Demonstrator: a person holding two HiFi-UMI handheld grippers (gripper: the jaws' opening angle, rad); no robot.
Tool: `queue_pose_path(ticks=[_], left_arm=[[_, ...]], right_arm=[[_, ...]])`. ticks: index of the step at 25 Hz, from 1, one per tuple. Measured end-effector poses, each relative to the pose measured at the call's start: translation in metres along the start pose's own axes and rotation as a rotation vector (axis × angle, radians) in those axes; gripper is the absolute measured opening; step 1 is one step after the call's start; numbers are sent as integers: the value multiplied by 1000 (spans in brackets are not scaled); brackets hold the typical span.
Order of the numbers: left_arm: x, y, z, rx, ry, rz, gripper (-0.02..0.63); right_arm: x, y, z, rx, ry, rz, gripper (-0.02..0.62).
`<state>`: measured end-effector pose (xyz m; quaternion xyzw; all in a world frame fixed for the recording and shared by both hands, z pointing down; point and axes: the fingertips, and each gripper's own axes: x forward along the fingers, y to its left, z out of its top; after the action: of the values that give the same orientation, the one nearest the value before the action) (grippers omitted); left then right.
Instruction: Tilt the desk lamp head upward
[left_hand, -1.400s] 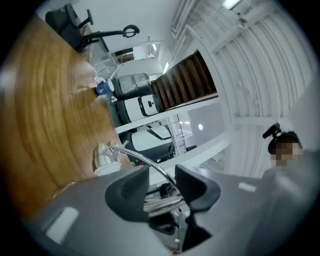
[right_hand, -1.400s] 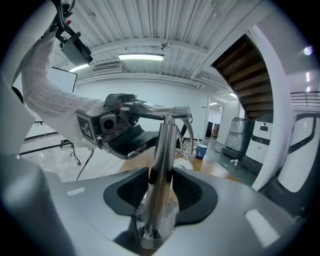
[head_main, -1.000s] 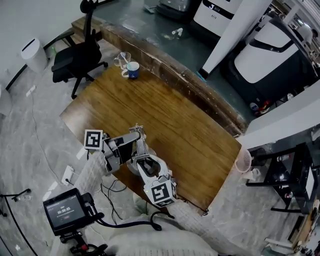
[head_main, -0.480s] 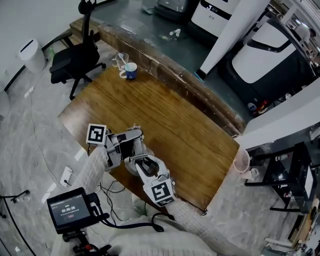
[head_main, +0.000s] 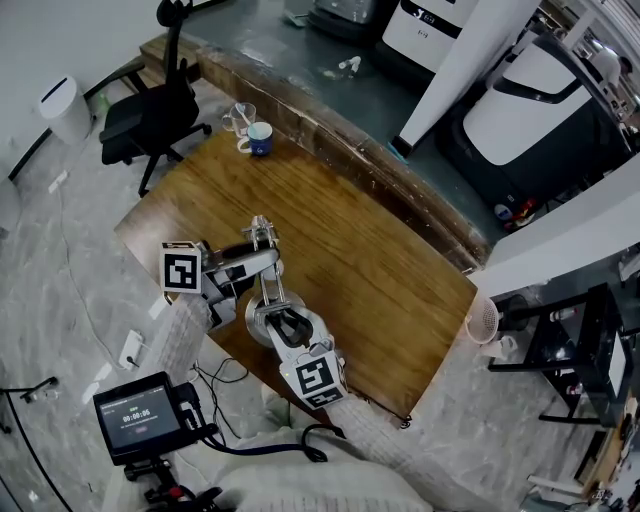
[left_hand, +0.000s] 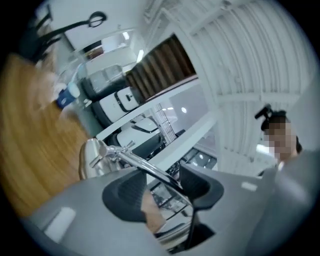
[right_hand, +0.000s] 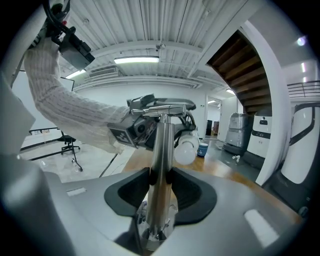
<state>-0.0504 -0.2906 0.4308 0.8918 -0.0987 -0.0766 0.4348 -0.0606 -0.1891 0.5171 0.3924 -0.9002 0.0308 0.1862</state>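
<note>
A chrome desk lamp (head_main: 268, 290) stands near the front left edge of the wooden table (head_main: 340, 240). My right gripper (head_main: 281, 322) is shut on its upright pole (right_hand: 161, 150) low down, just above the base. The bare bulb (right_hand: 184, 151) hangs beside the pole's top. My left gripper (head_main: 262, 262) reaches in at the lamp's upper end. Its jaws (left_hand: 162, 185) are opening, and a thin chrome rod (left_hand: 145, 170) runs between them without either pad pressing on it. A chrome dome (left_hand: 92, 160) shows beyond the jaws. The left gripper (right_hand: 142, 125) also appears behind the pole.
A blue mug (head_main: 263, 140) and a clear glass cup (head_main: 240, 118) sit at the table's far left corner. A black office chair (head_main: 150, 120) stands beyond that corner. A small screen on a stand (head_main: 135, 420) is on the floor at the near left.
The lamp's upper end has swung up and away from me. My left gripper followed it and its jaws have spread apart. The right gripper has stayed on the pole.
</note>
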Motion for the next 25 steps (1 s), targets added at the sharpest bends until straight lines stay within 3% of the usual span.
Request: queue_pose_path(ticks=[3, 5, 11, 16, 19, 25], left_arm=[[3, -31, 18, 356, 28, 13, 202], [4, -46, 21, 516, 30, 17, 199], [4, -69, 19, 806, 21, 39, 198], [5, -97, 4, 1135, 21, 22, 199], [3, -98, -6, 1257, 56, 75, 201], [4, -106, -10, 1365, 73, 115, 207]], right_arm=[[2, -3, -1, 2, 0, 2, 130], [4, -5, -3, 1, 1, 1, 132], [9, -7, -7, 9, 2, 5, 132], [13, -10, -12, 22, 11, -2, 132], [15, -10, -16, 31, 10, 4, 133], [13, -10, -13, 39, 16, 0, 133]])
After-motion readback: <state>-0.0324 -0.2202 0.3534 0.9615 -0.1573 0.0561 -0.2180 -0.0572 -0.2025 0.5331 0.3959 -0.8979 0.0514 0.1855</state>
